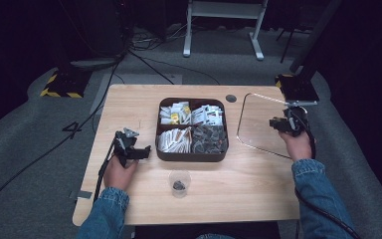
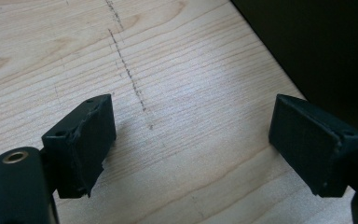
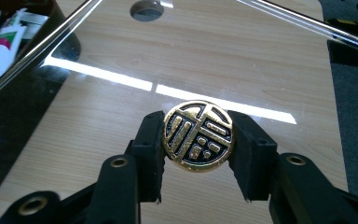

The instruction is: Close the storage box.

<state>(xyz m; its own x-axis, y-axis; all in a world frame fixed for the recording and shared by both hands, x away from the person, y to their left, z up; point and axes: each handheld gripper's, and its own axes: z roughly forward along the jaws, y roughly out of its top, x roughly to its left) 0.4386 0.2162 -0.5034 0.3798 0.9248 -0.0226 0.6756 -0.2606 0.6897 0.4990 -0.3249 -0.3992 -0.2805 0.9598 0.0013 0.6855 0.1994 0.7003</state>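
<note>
My right gripper [image 3: 198, 154] is clamped on the round gold-and-black knob [image 3: 198, 136] of the clear glass lid [image 3: 261, 60], held tilted above the table [image 1: 129, 104] right of the compartment box [image 1: 192, 155]. My left gripper [image 2: 191, 144] rests wide apart on bare wood, gripping nothing.

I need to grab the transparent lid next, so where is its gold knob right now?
The gold knob is clamped in the right gripper, holding the clear lid tilted above the table's right side, right of the compartment box.
</note>
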